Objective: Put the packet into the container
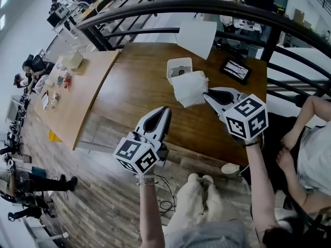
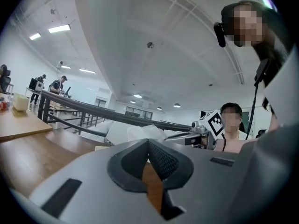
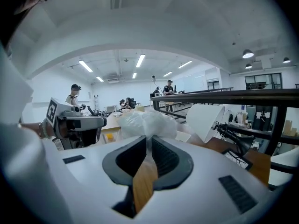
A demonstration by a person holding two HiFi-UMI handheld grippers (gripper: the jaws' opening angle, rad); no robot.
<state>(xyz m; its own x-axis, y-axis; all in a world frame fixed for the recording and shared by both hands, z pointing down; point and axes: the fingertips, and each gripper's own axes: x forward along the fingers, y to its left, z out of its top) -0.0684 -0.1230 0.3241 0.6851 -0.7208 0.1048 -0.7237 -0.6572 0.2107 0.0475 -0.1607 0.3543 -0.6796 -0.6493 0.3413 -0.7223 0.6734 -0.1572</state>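
My right gripper (image 1: 206, 94) is shut on the edge of a crumpled white plastic packet (image 1: 190, 88), which hangs over the dark wooden table (image 1: 134, 87). The packet's far side overlaps the near rim of a white square container (image 1: 172, 65) standing just behind it. In the right gripper view the packet (image 3: 147, 122) bulges out past the closed jaws of the right gripper (image 3: 149, 143). My left gripper (image 1: 165, 110) hovers over the table's near edge, to the left of the packet, shut and with nothing in it. In the left gripper view the left gripper (image 2: 148, 143) points toward the packet (image 2: 145, 131).
A white sheet (image 1: 196, 36) and a black tablet (image 1: 236, 70) lie at the table's far side under a dark curved railing (image 1: 207, 6). A lighter table (image 1: 72, 107) with small items adjoins on the left. A seated person (image 1: 310, 149) is at the right.
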